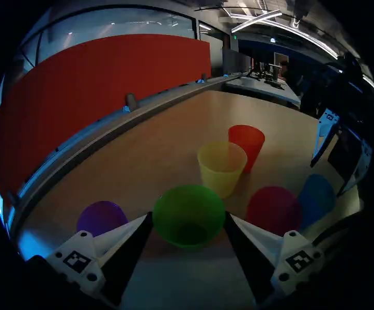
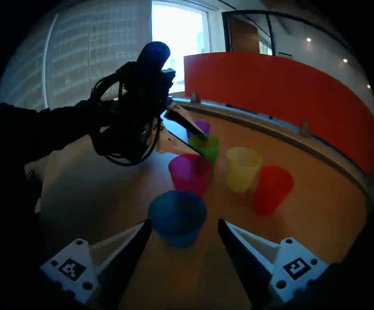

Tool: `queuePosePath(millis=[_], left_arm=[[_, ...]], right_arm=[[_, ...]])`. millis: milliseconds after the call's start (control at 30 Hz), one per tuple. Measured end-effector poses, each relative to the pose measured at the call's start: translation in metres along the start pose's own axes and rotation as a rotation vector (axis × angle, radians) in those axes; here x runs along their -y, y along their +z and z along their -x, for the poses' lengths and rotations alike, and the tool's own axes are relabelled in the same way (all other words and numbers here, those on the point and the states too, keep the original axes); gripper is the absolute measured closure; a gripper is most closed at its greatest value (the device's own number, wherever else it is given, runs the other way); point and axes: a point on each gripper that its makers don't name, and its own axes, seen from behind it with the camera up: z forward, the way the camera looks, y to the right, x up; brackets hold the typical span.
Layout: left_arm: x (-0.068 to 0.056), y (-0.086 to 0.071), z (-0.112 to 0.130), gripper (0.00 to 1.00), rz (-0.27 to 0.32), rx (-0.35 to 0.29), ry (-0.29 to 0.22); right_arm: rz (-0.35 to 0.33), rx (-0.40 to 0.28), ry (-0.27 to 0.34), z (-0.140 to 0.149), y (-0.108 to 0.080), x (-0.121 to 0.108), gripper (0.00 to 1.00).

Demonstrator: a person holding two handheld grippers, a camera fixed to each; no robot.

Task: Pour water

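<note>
Markings: a black-and-white square tag [image 1: 77, 261] on each finger.
Cups: six, upright, translucent plastic, one per colour: purple cup [image 1: 102, 217], green cup [image 1: 189, 204], yellow cup [image 1: 220, 168], red cup [image 1: 246, 142], magenta cup [image 1: 274, 209], blue cup [image 1: 317, 196]; grouped on the wooden table [image 1: 151, 150].
Left gripper [image 1: 187, 216]: fingers wide apart, flanking the green cup; contact cannot be told.
Right gripper [image 2: 183, 223]: fingers wide apart, blue cup just ahead, nothing gripped.

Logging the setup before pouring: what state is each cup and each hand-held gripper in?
Green cup: upright, between left fingers
Blue cup: upright, between right fingers
Yellow cup: upright
Red cup: upright
Magenta cup: upright
Purple cup: upright
Left hand-held gripper: open, gripping nothing
Right hand-held gripper: open, gripping nothing
</note>
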Motion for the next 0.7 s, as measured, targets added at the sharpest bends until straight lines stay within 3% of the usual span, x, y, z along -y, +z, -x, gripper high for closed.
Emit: queuePosePath(millis=[100,167,700], left_arm=[[0.0011,0.0013,-0.0008,0.03,-0.004,-0.001,-0.001],[0.0008,0.0017,-0.0014,0.10,-0.003,-0.003,-0.004],[-0.0007,-0.0080,-0.0071,0.11,-0.001,-0.024,-0.020]], right_arm=[[0.001,0.000,0.001,0.0007,0.0004,-0.0013,0.01],[0.002,0.000,0.002,0.0012,0.0009,-0.0020,0.01],[-0.003,0.007,-0.011,0.0062,0.0040,0.0001,0.01]])
